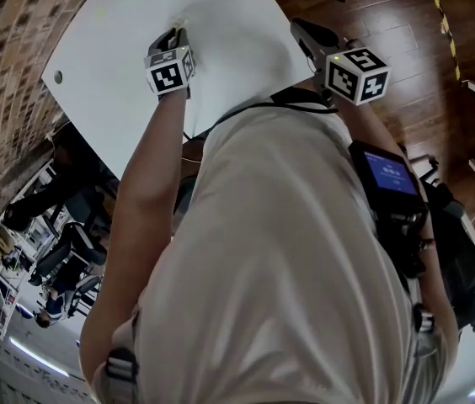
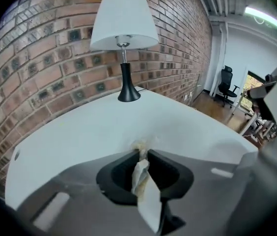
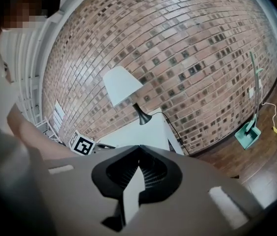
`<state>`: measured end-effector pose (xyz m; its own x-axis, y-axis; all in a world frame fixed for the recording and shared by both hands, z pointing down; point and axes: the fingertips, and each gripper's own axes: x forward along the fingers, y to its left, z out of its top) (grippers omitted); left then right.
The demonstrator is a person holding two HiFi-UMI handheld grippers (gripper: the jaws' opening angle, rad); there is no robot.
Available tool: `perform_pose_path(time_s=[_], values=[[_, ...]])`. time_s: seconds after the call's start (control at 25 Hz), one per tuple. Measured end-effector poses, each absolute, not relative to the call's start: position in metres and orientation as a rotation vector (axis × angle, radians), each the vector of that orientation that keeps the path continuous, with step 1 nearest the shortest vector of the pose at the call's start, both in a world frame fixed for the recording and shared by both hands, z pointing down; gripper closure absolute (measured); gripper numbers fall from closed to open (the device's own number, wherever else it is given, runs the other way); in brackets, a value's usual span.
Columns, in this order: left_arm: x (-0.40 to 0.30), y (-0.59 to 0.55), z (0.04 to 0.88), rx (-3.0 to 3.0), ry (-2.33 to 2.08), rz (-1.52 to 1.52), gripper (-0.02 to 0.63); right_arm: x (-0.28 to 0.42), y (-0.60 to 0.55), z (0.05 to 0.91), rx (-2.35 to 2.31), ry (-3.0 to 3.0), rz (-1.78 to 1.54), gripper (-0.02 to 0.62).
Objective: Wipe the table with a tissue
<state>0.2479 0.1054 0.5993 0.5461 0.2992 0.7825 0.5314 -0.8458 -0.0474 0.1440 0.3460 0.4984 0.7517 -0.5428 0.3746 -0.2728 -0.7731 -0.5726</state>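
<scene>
Tissue [image 2: 141,172] in left gripper [image 2: 142,150] touches table [image 2: 79,132]; lamp [image 2: 124,28] beyond.

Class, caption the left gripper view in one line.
Left gripper pinching a tissue onto the white table, lamp by brick wall.

Much of the wiping is staying out of sight.
In the head view the person's shirt [image 1: 288,251] is covering the near side of the table [image 1: 120,49]. The left gripper [image 1: 176,34] is hiding its own tips behind its marker cube. In the left gripper view the pinching jaws are burying most of the tissue [image 2: 139,171], leaving a crumpled edge showing. The right gripper [image 3: 137,154] is blocking most of the table in its own view. The office furniture [image 1: 69,255] beyond is blurring past telling.
</scene>
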Motion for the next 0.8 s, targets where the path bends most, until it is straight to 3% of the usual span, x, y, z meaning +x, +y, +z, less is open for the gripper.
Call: perform_pose_path(time_s=[0.2,0.4,0.6,0.8], values=[[0.232,0.147,0.607,-2.378,-0.876,-1.123,0.548,0.144,0.344,0.5,-2.452,0.583,-0.759,0.588],[0.159,0.214,0.61,-2.155,-1.219,-1.064,0.548,0.152,0.331,0.492,-2.456,0.572,-0.76,0.588],[0.077,0.221,0.615,-1.935,-1.455,-1.176,0.548,0.15,0.318,0.493,-2.457,0.598,-0.752,0.588],[0.045,0.201,0.611,-1.868,-1.459,-1.307,0.549,0.148,0.325,0.49,-2.458,0.667,-0.734,0.588]])
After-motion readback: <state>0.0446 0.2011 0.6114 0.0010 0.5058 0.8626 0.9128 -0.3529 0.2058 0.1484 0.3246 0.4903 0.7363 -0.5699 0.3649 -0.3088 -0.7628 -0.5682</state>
